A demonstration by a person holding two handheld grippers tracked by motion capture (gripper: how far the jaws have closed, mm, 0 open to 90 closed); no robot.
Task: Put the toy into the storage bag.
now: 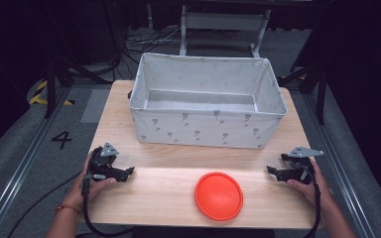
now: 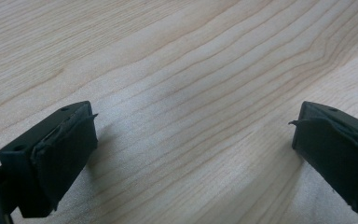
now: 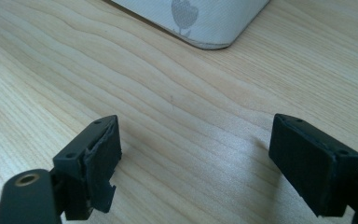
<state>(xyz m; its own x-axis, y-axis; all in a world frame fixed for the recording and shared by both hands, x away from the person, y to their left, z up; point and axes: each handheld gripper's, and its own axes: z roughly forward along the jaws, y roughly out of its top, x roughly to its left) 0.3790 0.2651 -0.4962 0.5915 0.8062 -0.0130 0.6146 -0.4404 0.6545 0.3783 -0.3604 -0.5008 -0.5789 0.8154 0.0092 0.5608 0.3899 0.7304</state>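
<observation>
High view: above near edge, facing forward-down over table (image 1: 178, 188). Gripper views: low, close to tabletop; right one shares bin (image 3: 200, 21) corner.

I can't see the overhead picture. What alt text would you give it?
An orange disc lies flat near the front edge of a wooden table, between a person's two hand-held grippers, left gripper and right gripper, both resting on the tabletop. Behind them stands an empty grey fabric bin.

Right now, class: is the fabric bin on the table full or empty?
Empty. The high view looks down into the fabric bin and shows its bare grey floor, with nothing inside.
</observation>
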